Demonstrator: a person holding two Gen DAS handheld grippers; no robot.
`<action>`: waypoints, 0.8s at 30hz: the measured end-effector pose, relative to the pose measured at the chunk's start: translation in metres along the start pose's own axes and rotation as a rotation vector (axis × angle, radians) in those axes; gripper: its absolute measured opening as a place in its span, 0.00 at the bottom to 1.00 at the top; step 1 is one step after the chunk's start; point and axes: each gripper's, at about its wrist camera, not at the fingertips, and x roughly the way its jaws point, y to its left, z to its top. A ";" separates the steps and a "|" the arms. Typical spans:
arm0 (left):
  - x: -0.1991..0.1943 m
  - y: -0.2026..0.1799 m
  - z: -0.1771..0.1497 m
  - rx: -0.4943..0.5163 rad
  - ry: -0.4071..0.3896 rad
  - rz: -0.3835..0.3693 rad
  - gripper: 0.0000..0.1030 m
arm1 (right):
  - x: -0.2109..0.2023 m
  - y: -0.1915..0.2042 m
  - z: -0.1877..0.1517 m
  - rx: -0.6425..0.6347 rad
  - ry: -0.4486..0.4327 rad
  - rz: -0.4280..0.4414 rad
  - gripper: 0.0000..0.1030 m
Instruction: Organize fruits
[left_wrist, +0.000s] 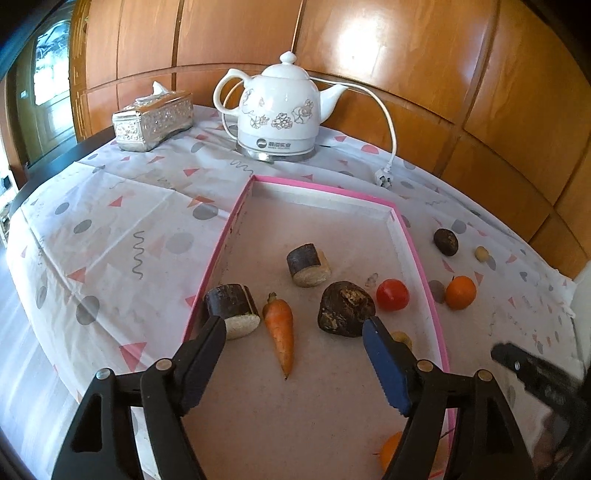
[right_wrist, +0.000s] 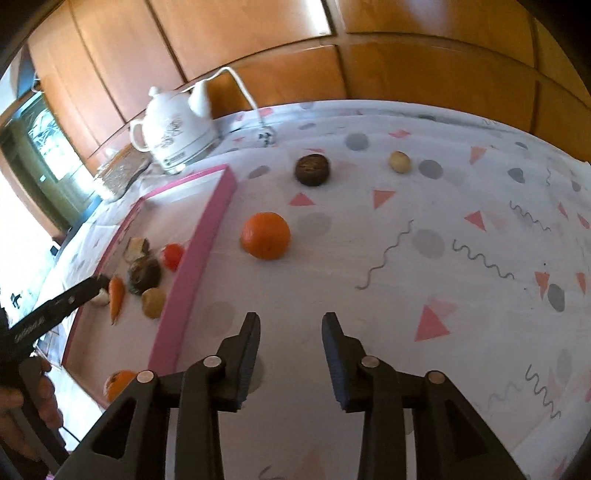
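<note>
The left gripper (left_wrist: 295, 332) hangs spread and empty over the pink-rimmed shallow tray (left_wrist: 421, 258), small orange carrot (left_wrist: 280, 332) lying between its tips, likely the sorted pile. The right gripper (right_wrist: 290, 325) is spread too, empty, over the patterned white tablecloth (right_wrist: 443, 221); the round orange tangerine (right_wrist: 265, 235) sits ahead of it, probably next. Beyond: white ceramic electric kettle (left_wrist: 279, 110), wooden wall panelling (left_wrist: 406, 55).
</note>
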 end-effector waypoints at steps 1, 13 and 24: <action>-0.001 -0.001 0.000 0.008 -0.005 0.001 0.75 | 0.002 0.000 0.003 -0.002 -0.002 -0.002 0.36; -0.001 -0.003 -0.001 0.016 0.012 -0.026 0.75 | 0.057 0.007 0.064 -0.021 -0.008 -0.146 0.57; -0.001 0.003 0.000 -0.005 0.008 -0.013 0.75 | 0.047 0.016 0.062 -0.107 -0.030 -0.134 0.29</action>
